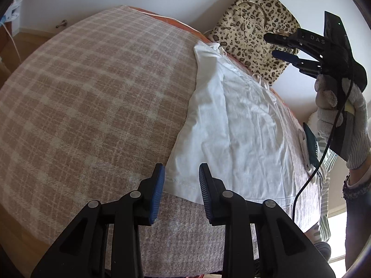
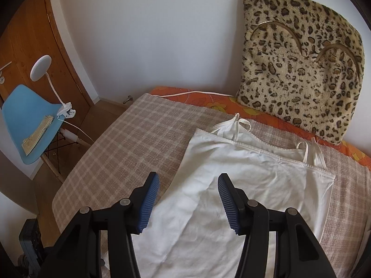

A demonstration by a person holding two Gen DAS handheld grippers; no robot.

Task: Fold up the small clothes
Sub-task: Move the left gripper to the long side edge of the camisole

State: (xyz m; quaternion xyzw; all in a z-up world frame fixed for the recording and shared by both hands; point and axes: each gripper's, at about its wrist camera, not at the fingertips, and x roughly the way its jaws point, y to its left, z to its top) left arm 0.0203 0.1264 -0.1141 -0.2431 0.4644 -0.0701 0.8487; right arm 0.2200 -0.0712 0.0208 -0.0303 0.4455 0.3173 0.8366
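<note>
A white strappy top (image 1: 234, 125) lies flat on the beige checked blanket (image 1: 92, 97), one side folded over its middle. In the right wrist view the top (image 2: 243, 185) shows thin straps at its far edge. My left gripper (image 1: 182, 176) is open and empty, its blue pads just above the top's near hem corner. My right gripper (image 2: 189, 188) is open and empty, above the top's middle. In the left wrist view the right gripper (image 1: 274, 46) hovers over the top's far end, held by a gloved hand (image 1: 343, 115).
A leopard-print cushion (image 2: 301, 64) leans on the white wall behind the bed. An orange sheet (image 2: 208, 99) shows at the bed's far edge. A blue chair (image 2: 27, 115) with a white clip lamp (image 2: 41, 67) stands left of the bed, by a wooden door (image 2: 30, 30).
</note>
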